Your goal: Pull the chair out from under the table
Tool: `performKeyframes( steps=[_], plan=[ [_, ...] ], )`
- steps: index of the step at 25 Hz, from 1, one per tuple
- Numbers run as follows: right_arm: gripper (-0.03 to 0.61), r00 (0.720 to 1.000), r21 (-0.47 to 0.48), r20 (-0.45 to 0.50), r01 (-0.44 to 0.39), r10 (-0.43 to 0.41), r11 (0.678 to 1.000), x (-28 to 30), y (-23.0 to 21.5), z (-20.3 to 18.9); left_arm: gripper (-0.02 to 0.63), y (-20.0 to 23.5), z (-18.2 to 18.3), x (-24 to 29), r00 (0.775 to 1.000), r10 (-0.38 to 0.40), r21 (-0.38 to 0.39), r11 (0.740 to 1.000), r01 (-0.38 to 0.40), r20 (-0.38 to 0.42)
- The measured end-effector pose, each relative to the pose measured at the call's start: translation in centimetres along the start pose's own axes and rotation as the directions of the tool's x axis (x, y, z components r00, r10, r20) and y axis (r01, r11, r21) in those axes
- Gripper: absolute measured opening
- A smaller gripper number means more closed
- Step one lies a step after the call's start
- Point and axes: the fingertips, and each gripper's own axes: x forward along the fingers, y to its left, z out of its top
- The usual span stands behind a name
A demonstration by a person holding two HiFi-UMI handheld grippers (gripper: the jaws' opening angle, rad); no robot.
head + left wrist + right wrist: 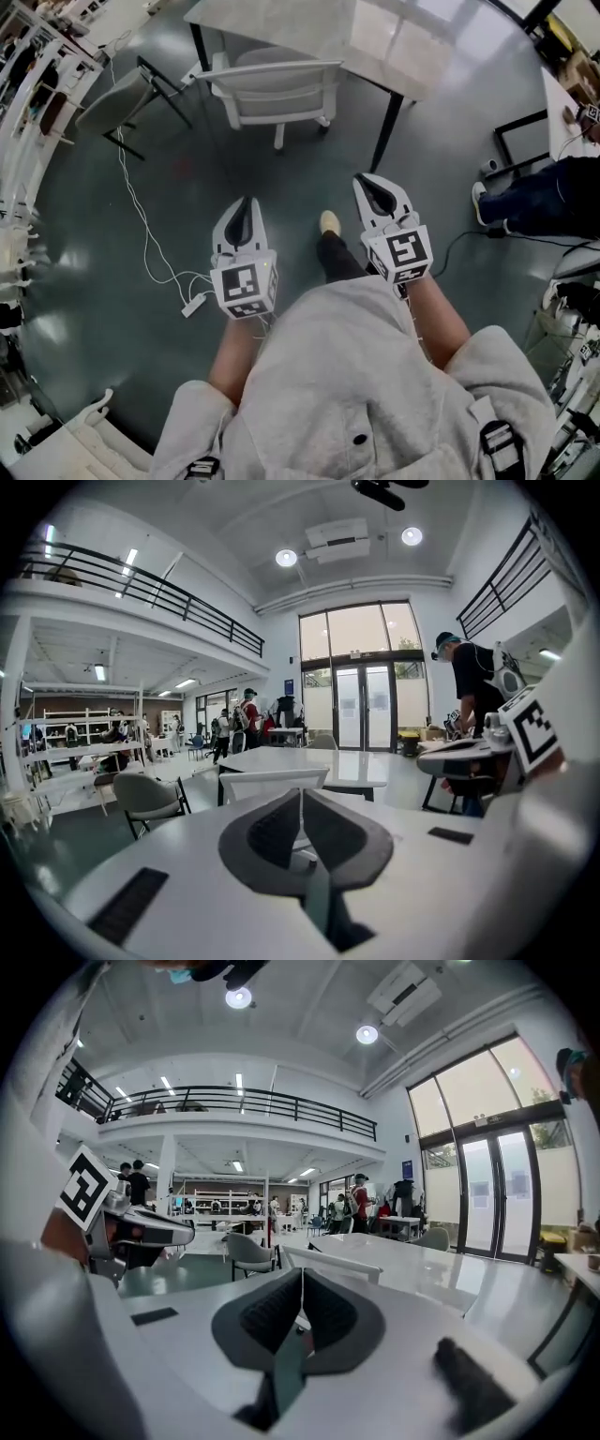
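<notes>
A white chair (272, 89) stands tucked under a white table (375, 37), its backrest facing me across a stretch of floor. My left gripper (247, 204) and right gripper (373, 183) are side by side in front of my body, both shut with nothing in them and well short of the chair. In the left gripper view the chair's backrest (272, 782) shows just above the shut left gripper (301, 803), with the table (328, 761) behind. The right gripper view has the right gripper (302, 1283) shut below the backrest (333, 1262).
A grey chair (117, 98) stands left of the table. A white cable (141, 216) runs over the dark floor to a power strip (195, 303). My shoe (328, 222) is forward between the grippers. A seated person (544, 197) and another table are at the right.
</notes>
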Motion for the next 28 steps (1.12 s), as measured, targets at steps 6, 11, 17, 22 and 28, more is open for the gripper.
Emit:
performKeyframes(
  steps=[6, 11, 17, 22, 28],
  plan=[
    [0.026, 0.998, 0.029, -0.057, -0.018, 0.019, 0.999, 4.1, -2.9, -0.4, 0.021, 1.3, -0.1, 4.3, 0.998, 0.02, -0.028, 0.999, -0.022, -0.065],
    [0.026, 0.996, 0.027, -0.073, -0.047, 0.049, 0.999, 7.4, -5.2, 0.0, 0.021, 1.6, 0.5, 8.1, 0.995, 0.035, -0.039, 0.999, -0.038, -0.092],
    [0.026, 0.995, 0.031, -0.071, -0.063, 0.065, 0.998, 11.5, -8.8, 0.7, 0.021, 1.6, 2.0, 13.0, 0.994, 0.042, -0.032, 0.998, -0.045, -0.101],
    [0.026, 0.996, 0.046, -0.058, -0.066, 0.068, 0.997, 14.2, -11.7, 1.3, 0.021, 1.6, 2.9, 16.4, 0.993, 0.04, -0.036, 0.998, -0.044, -0.111],
    [0.026, 0.995, 0.051, -0.058, -0.081, 0.084, 0.995, 16.4, -14.2, 1.3, 0.021, 1.1, 3.8, 19.4, 0.993, 0.04, -0.067, 0.997, -0.048, -0.115]
  ],
)
